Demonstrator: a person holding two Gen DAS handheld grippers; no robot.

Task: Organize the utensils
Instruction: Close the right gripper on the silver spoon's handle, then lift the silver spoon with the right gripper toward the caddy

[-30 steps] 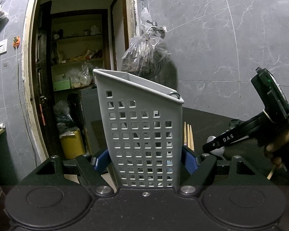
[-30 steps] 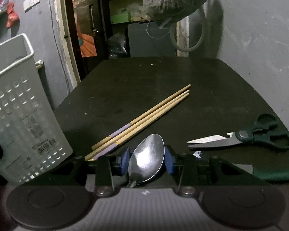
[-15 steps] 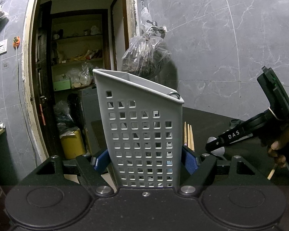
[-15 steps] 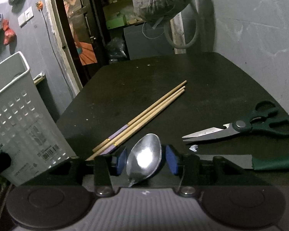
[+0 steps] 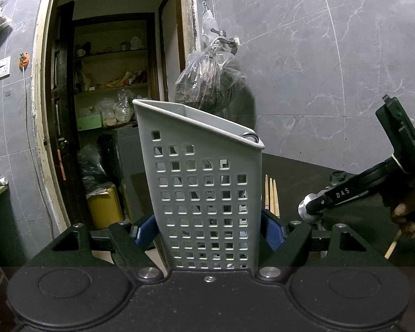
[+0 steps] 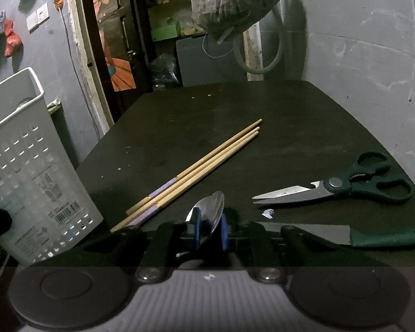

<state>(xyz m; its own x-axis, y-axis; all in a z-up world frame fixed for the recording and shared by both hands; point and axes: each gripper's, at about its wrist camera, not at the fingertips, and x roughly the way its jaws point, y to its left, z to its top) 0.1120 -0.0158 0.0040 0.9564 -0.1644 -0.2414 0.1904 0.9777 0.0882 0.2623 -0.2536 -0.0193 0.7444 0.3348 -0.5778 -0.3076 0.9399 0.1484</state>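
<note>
Since a second ago: right gripper's jaws have drawn in around the spoon's bowl, which now stands tipped on edge instead of lying flat; caddy unmoved.

Left wrist view. Left gripper [image 5: 209,231]: blue pads pressed on both side walls of the grey perforated caddy [image 5: 204,193], held upright at the table's near left edge. Caddy: thin plastic, light, slightly flexible; you grip it low on its walls, which suits it. A metal loop shows at its right rim. Right gripper [image 5: 308,211] appears at right, low over the table, spoon bowl at its tip.

Right wrist view. Right gripper [image 6: 209,228]: jaws closing, the spoon [image 6: 211,207] between them, pads at the bowl's edges. Spoon: steel, rigid, light, smooth and curved, so likely to slip or twist; you would hold it more surely at the neck or handle, hidden here. Chopsticks [image 6: 196,167]: three, wooden, light, apt to roll, just left of the spoon. Scissors [image 6: 334,188]: right, part-open blades. Knife [image 6: 354,235]: near right, green handle.
</note>
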